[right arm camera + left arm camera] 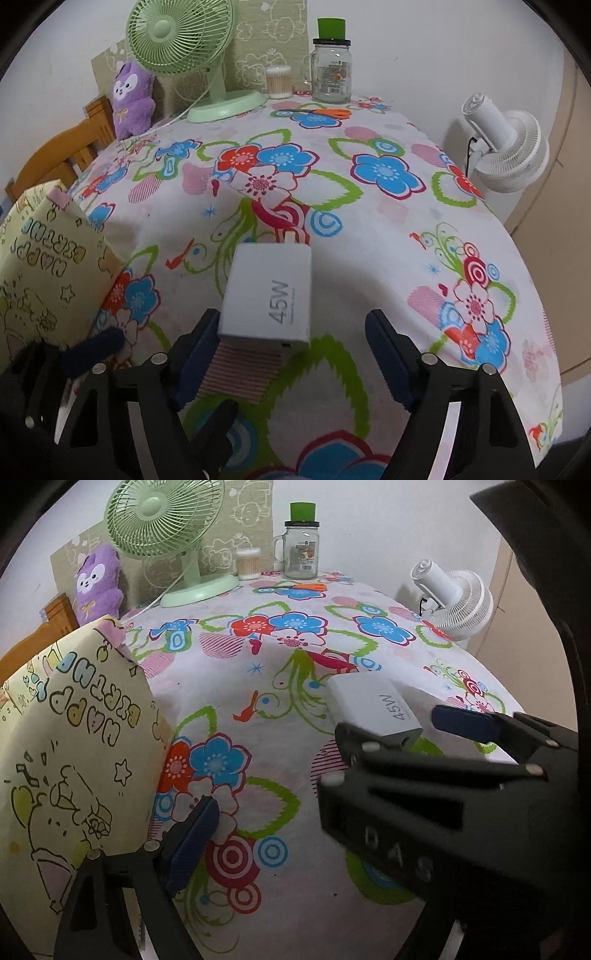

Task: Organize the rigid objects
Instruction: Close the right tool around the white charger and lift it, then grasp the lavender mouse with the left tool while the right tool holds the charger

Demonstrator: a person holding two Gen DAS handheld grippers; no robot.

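One small white charger [267, 295], marked 45W, is the only loose rigid thing lying mid-worktop [369, 240] on the flowered cloth, so little of the sorting looks done. It lies flat, prongs pointing away toward the far edge, and it has not been lifted. The right gripper [291, 343] stands spread around its near end: the left pad is touching or just beside the charger's side, while the other pad is well apart from it, so nothing is pinched yet. The left gripper [321, 760] is also spread and holds nothing; in its own view one finger [192, 845] sits near the yellow gift bag [74, 757] at the worktop's left edge, and the right gripper crosses in front of it. The bag (printed with a birthday greeting) is a likely destination, though its inside is hidden and no picture shows what it contains. Left to do, by this judgement: close on the charger, lift it and set it in place. The orange scissors [328, 112] near the far edge may also need sorting.
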